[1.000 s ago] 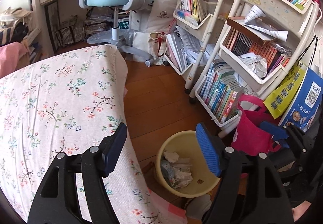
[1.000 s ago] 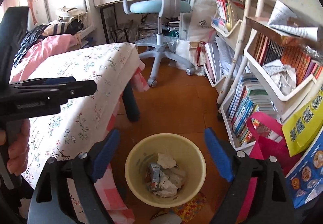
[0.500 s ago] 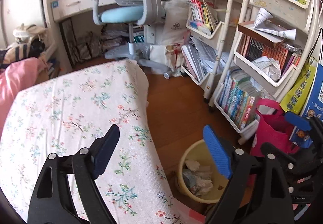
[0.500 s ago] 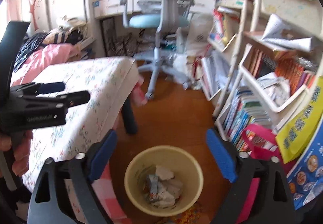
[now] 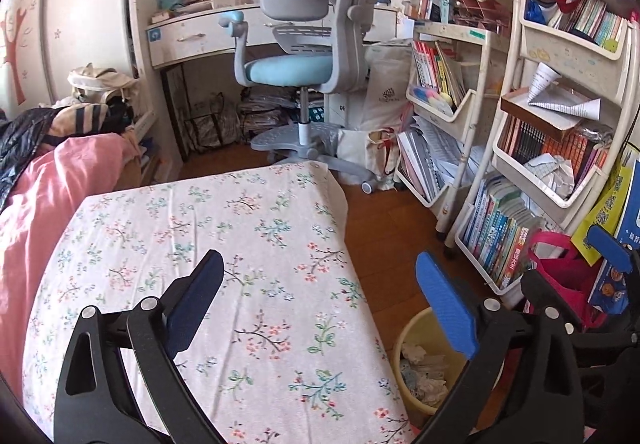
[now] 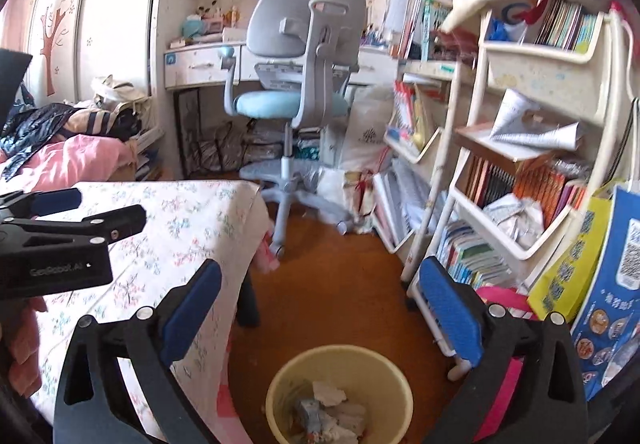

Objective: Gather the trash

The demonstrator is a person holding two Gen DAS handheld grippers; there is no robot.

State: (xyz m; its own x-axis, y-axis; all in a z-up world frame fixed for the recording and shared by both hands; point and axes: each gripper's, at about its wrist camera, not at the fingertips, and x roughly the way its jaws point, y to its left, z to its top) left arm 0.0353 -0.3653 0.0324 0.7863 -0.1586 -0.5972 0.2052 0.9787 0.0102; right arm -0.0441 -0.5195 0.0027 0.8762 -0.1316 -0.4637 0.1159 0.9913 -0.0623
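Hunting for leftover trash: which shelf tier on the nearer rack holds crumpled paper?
The second tier from the bottom: crumpled paper sits before its books. The tier above holds folded paper.

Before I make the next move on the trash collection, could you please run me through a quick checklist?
1. Left gripper open and empty: ok.
2. Right gripper open and empty: ok.
3. Yellow bin upright on the floor with room left: ok.
4. Trash in bin sits below the rim: ok.
5. Loose trash on the floral tabletop: none visible, ok.
6. Trash left elsewhere in the room: cannot tell.
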